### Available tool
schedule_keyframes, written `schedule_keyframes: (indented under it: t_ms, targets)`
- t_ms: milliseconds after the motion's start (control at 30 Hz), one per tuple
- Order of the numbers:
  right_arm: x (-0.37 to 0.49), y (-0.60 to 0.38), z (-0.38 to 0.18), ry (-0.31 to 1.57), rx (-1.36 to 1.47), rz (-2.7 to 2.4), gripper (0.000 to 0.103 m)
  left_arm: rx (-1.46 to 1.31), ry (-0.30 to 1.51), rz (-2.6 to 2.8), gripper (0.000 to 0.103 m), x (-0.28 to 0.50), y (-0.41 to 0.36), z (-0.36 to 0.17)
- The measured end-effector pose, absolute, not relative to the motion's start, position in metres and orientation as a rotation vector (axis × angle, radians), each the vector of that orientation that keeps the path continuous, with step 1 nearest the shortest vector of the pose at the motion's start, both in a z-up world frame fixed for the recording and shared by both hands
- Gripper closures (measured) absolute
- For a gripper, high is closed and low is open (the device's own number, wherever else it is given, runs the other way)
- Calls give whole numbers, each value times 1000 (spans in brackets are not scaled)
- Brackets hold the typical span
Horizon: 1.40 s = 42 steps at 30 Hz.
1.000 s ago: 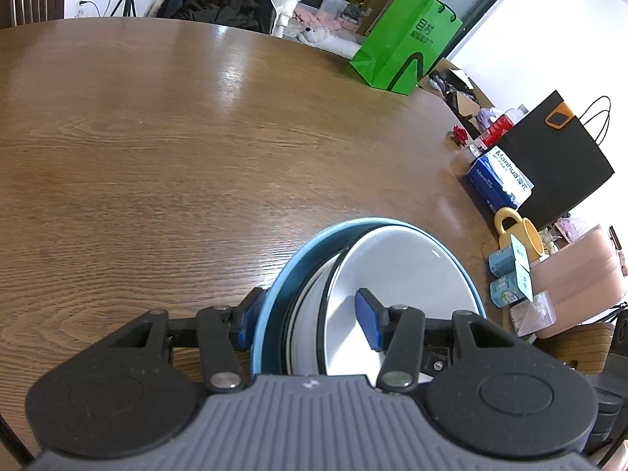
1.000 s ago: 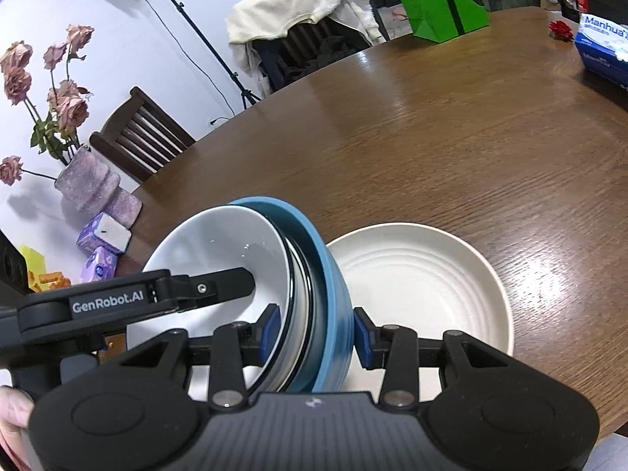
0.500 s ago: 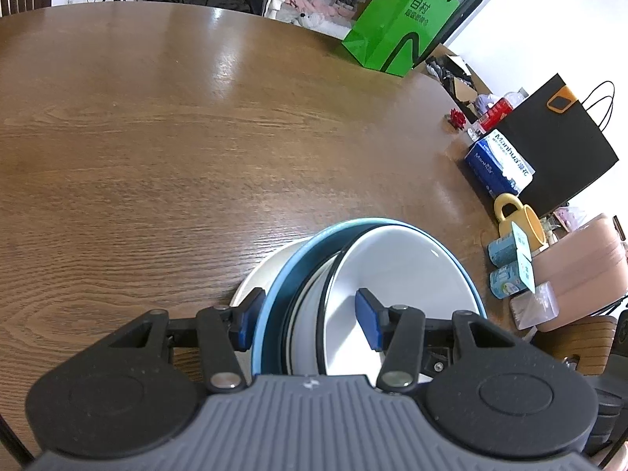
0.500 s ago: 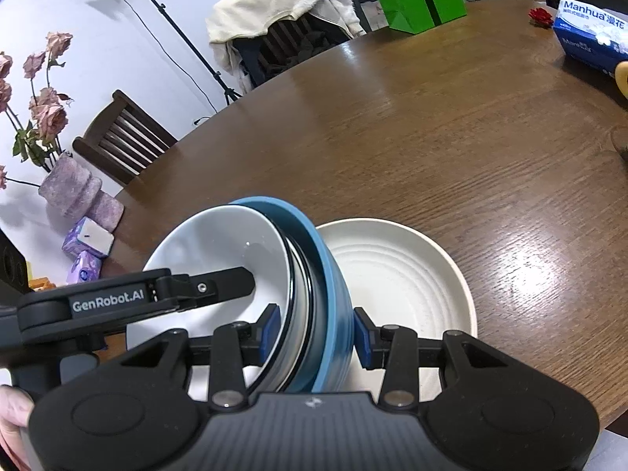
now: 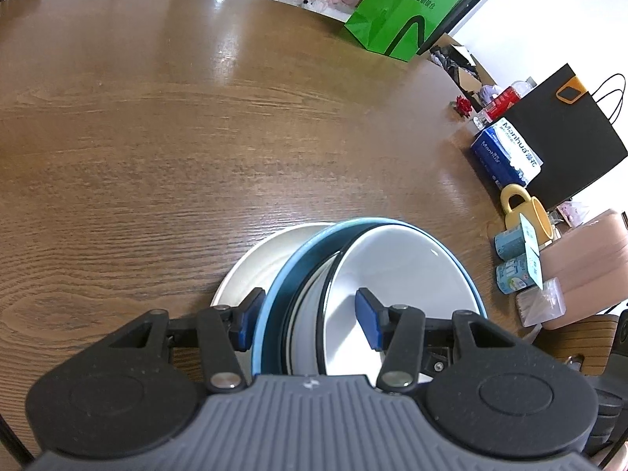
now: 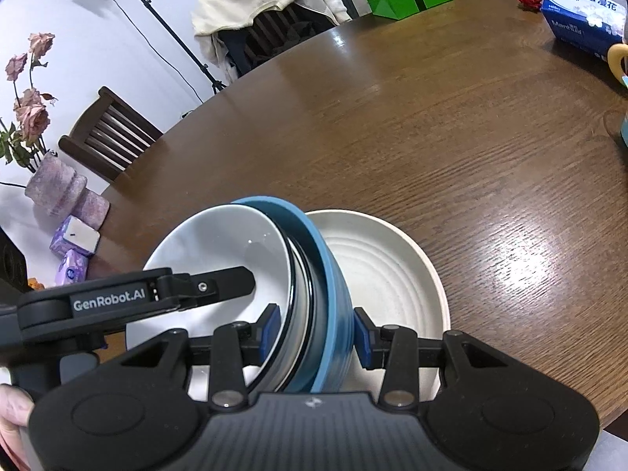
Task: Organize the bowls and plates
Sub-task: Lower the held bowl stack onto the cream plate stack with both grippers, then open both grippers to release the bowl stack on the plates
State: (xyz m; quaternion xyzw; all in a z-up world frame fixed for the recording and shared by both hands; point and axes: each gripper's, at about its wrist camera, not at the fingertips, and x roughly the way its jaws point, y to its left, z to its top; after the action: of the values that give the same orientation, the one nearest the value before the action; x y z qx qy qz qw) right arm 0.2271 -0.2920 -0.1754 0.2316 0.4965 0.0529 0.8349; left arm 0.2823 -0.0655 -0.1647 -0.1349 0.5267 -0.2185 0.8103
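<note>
Wooden table (image 5: 196, 149) — both grippers (image 5: 310, 324) (image 6: 316, 331) clamp nested bowls (image 6: 314, 274); right view alone shows vase (image 6: 59, 188).

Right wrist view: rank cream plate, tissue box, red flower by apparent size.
1. cream plate, by far the largest, though it is nearest the camera.
2. tissue box, at the far table edge.
3. red flower, tiny, beside the box.
</note>
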Motion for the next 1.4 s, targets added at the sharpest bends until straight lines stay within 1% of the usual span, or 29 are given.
schedule_keyframes:
  t_ms: [367,833,1067,1267,1333,1400]
  targets:
    - [235,-293,-187,1078,493,116,64,-289,1145,-454,52,285,-69,-175]
    - [233,-293,-190,1078,491,115,63,-266,1133,-455,53,283,-74,-174]
    - [229,-294,-190,1080,485,107,63,-253,1123,-471,45,281,-76,-170]
    - [224,-299,-186,1070,483,120,61,-227,1099,-473,31,277,-78,-161]
    - [222,-302,-183,1060,482,129,56,-221,1088,-467,27,274,-79,-157]
    - [219,-304,-178,1047,471,142,48,-219,1069,-454,20,271,-79,-150]
